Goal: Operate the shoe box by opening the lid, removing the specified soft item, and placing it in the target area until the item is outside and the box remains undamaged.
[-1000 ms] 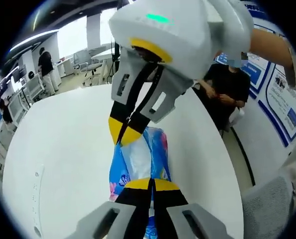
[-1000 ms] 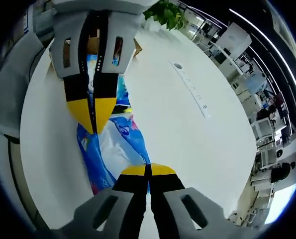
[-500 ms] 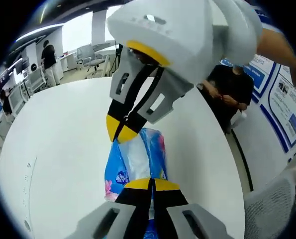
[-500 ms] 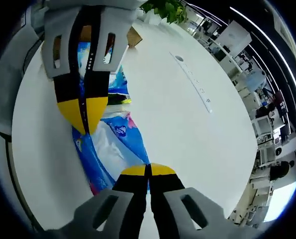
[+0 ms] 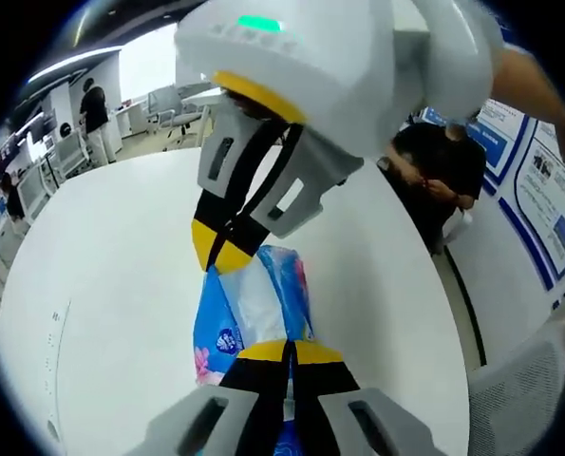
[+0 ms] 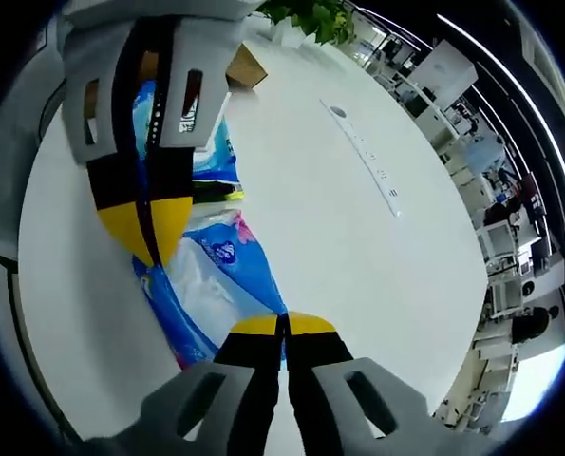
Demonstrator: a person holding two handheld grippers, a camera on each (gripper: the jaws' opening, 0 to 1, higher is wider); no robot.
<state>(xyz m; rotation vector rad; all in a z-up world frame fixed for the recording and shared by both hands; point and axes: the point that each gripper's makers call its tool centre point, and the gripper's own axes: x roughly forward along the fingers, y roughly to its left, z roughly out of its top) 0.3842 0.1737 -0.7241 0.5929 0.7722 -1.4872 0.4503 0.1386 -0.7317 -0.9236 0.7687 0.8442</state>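
A soft blue tissue pack [image 5: 254, 304] with a white middle hangs stretched between both grippers above the white round table [image 5: 111, 247]. My left gripper [image 5: 287, 350] is shut on its near end. In the left gripper view the right gripper [image 5: 222, 255] reaches down from the top, shut on the far end. In the right gripper view my right gripper [image 6: 284, 325] is shut on the pack [image 6: 216, 275], and the left gripper [image 6: 147, 228] pinches its other end from the upper left. The brown shoe box [image 6: 246, 66] shows behind it, mostly hidden, with more blue packaging [image 6: 216, 152] beside it.
A white power strip [image 6: 366, 161] lies on the table, with a green plant [image 6: 310, 21] at the far edge. A person in black [image 5: 439, 166] sits past the table rim. A grey chair [image 5: 519, 380] stands at the right. Desks and chairs fill the room behind.
Both grippers keep their hold on the pack. In each view the other gripper has drifted slightly left and closer, and more of the blue packaging by the box shows.
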